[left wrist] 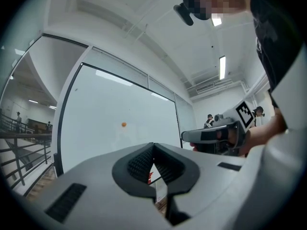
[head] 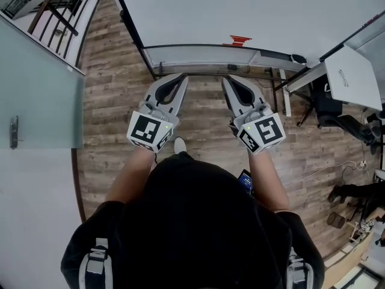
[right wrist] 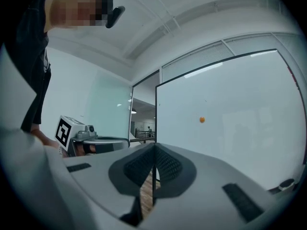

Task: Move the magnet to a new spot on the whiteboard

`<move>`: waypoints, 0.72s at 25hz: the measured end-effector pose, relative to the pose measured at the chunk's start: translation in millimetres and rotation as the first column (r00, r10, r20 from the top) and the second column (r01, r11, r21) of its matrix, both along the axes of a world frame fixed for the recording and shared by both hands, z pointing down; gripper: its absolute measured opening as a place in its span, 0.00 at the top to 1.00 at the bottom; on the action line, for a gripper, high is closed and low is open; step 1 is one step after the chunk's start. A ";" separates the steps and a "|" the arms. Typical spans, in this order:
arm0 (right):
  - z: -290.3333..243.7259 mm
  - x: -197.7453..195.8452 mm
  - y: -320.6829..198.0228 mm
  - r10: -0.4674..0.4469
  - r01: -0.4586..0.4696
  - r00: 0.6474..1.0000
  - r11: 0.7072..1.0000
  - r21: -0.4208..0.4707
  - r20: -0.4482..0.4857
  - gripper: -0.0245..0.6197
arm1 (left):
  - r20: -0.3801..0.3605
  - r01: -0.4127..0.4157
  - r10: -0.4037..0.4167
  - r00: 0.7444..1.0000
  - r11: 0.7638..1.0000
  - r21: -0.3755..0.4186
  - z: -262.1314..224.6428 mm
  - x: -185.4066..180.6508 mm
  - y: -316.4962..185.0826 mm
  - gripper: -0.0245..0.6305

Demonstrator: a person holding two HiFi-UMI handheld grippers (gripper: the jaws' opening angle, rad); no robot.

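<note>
Head view: the left gripper (head: 180,77) and the right gripper (head: 228,80) are held side by side over the wood floor (head: 114,101). Both are aimed at the foot of the whiteboard (head: 240,11). The magnet is not seen here.

Left gripper view: the fingers are closed tip to tip on nothing. The magnet (left wrist: 123,124), a small orange dot stuck to the board, sits above and left of them, well apart.

Right gripper view: the fingers are likewise pressed together and empty, and the magnet lies up and to the right. It looks round, so there is no axis to line up with. Neither gripper seems clearly nearer, though that is hard to judge at this range.
</note>
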State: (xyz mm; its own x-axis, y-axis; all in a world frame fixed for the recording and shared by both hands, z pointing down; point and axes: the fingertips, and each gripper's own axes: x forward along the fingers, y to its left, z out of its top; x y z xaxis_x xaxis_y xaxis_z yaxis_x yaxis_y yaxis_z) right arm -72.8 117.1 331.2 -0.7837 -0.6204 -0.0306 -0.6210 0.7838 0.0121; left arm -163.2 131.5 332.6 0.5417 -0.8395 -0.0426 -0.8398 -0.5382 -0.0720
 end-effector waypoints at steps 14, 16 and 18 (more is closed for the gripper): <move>6.1 -77.6 -79.7 0.088 -0.088 0.994 0.996 -0.004 -0.071 0.96 | -0.007 -0.070 0.070 0.998 0.998 -0.001 4.1 -77.0 -80.5 0.96; 8.4 -83.3 -87.0 0.100 -0.102 0.992 0.995 -0.013 -0.074 0.96 | -0.012 -0.080 0.080 0.997 0.997 -0.012 7.8 -84.1 -89.2 0.96; 12.4 -87.4 -92.9 0.109 -0.111 0.991 0.994 -0.023 -0.077 0.96 | -0.017 -0.089 0.088 0.996 0.996 -0.022 12.1 -89.1 -96.2 0.96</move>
State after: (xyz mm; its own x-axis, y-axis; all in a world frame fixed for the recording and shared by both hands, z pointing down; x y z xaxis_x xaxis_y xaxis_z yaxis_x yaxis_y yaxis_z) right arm -160.1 24.2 343.6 -0.7102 -0.7026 0.0437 -0.7014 0.7115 0.0416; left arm -252.3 35.3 344.7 0.6134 -0.7891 -0.0329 -0.7896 -0.6119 -0.0456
